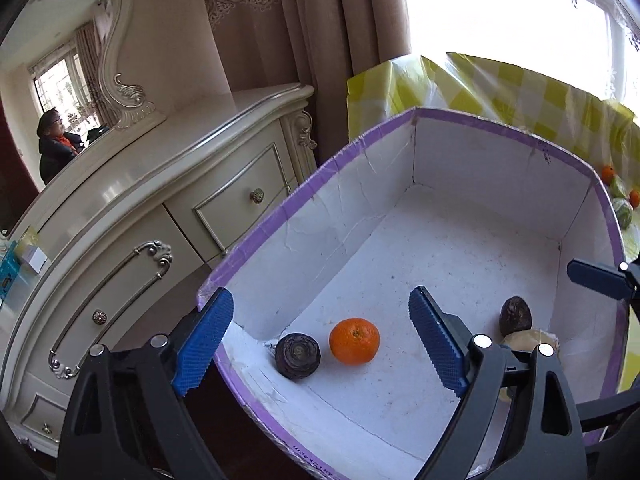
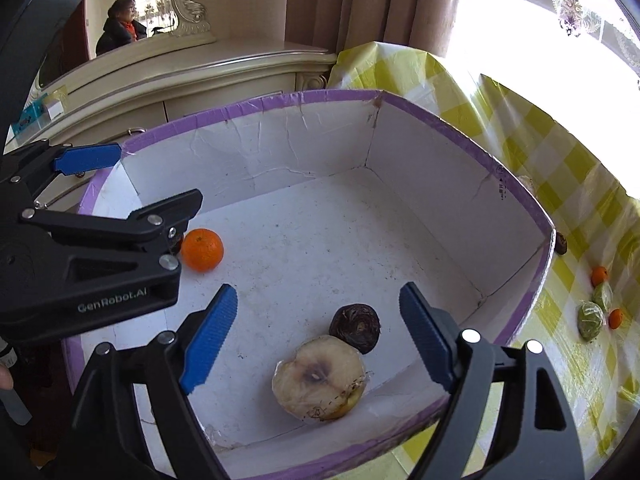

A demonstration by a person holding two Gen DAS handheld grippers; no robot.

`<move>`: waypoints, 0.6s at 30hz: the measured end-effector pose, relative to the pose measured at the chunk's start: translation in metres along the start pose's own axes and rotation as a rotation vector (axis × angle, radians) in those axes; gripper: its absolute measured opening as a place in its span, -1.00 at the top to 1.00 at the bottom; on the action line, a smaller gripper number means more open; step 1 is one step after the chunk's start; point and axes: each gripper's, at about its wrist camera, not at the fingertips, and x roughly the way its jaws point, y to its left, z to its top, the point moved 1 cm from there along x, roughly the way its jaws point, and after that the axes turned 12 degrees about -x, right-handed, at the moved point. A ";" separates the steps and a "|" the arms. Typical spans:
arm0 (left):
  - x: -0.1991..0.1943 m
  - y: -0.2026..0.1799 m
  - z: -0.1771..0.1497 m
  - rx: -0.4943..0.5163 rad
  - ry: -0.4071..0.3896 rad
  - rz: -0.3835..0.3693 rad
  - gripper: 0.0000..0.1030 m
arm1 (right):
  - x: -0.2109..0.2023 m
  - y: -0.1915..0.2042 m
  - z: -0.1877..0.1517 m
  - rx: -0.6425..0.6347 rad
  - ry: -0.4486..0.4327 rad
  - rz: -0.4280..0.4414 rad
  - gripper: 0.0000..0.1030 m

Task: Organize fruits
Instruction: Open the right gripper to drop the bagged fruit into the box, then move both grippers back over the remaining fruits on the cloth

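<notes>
A white box with a purple rim holds an orange tangerine, a dark round fruit in its near left corner, a second dark fruit and a pale wrapped half apple. My left gripper is open and empty above the tangerine and the first dark fruit; it also shows in the right wrist view. My right gripper is open and empty above the half apple and the second dark fruit.
The box stands on a yellow checked tablecloth. Outside it to the right lie small tangerines and green wrapped fruits. A cream dresser with a mirror stands left of the table.
</notes>
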 end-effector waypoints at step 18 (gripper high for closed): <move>-0.115 -0.161 0.009 -0.155 -0.444 -0.479 -0.69 | -0.097 -0.182 -0.147 0.533 -0.589 -0.328 -0.93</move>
